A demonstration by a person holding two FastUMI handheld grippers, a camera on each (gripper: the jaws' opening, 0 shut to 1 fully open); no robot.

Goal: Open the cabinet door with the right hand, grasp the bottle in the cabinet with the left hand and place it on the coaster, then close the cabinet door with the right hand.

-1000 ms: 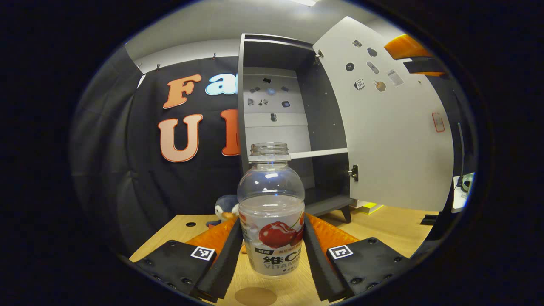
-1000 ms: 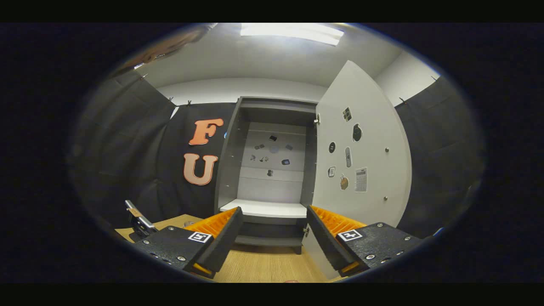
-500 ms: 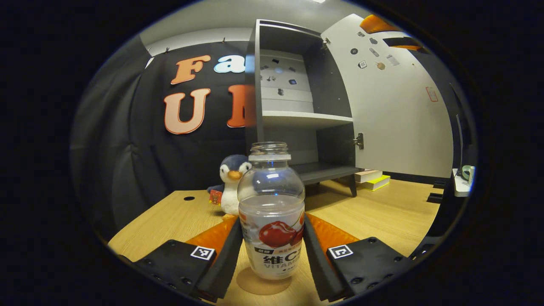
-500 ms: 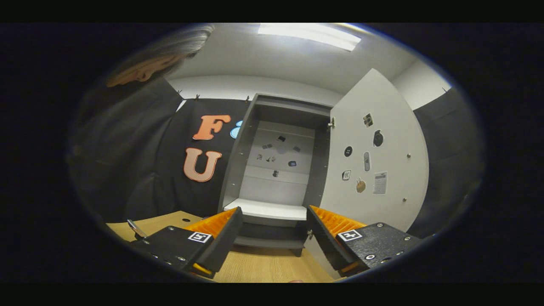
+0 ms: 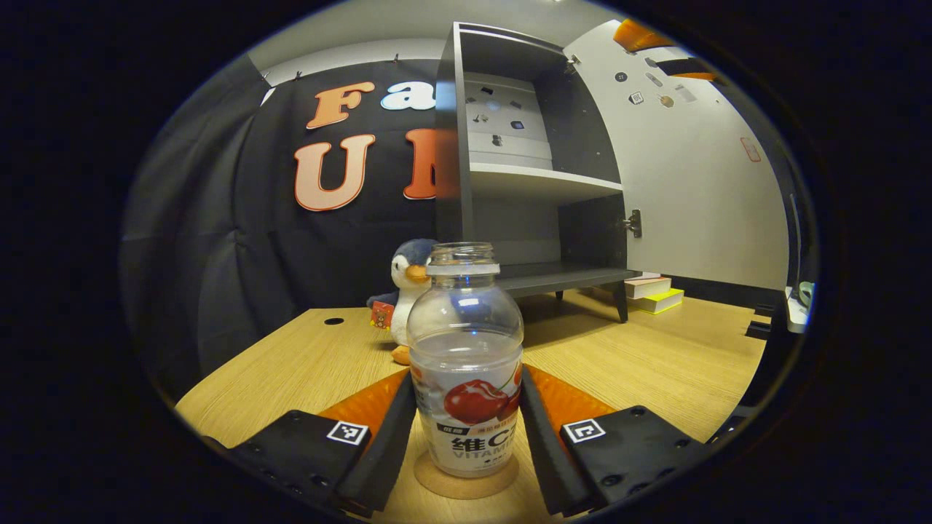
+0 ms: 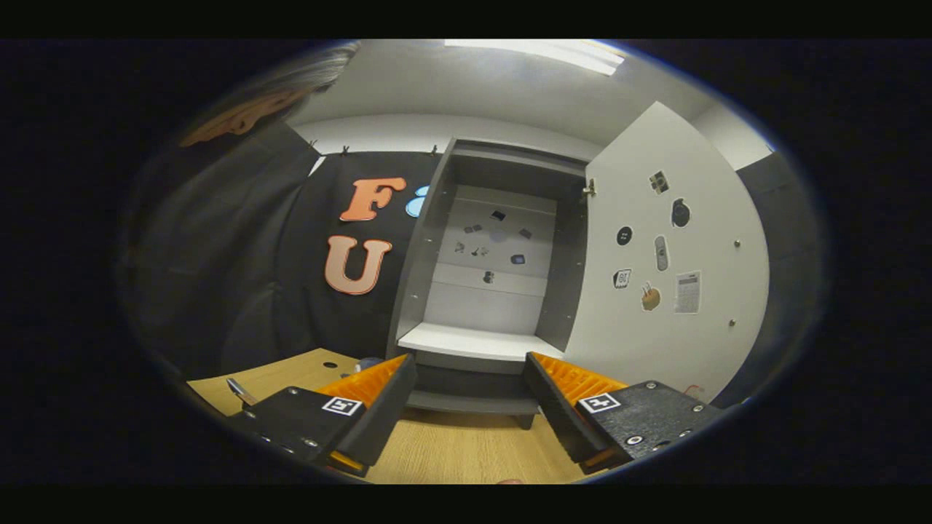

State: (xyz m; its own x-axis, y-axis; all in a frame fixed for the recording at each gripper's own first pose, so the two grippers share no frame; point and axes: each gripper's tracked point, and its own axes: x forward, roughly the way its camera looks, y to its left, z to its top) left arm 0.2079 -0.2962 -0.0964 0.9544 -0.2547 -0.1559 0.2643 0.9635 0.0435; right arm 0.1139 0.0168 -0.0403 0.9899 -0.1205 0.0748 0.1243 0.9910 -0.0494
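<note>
A clear, capless bottle [image 5: 466, 342] with a cherry label stands upright between the fingers of my left gripper [image 5: 466, 382], which is shut on its lower body. Its base meets a round cork coaster [image 5: 466, 485] on the wooden table. Behind it the grey cabinet [image 5: 524, 167] is open, its white door [image 5: 699, 182] swung out to the right. In the right gripper view my right gripper [image 6: 466, 411] hangs open above the table with nothing between its fingers. It faces the cabinet [image 6: 495, 284] and the open door [image 6: 677, 291] from some way off.
A penguin plush [image 5: 408, 280] sits on the table [image 5: 291, 364] left of the cabinet. Books [image 5: 655, 291] lie under the open door. A person in dark clothes [image 6: 218, 218] leans in at the left of the right gripper view. The cabinet's white shelf [image 6: 480, 340] is bare.
My left gripper has come down with the bottle, from above the coaster to resting on it. The right gripper has drifted slightly and stays open.
</note>
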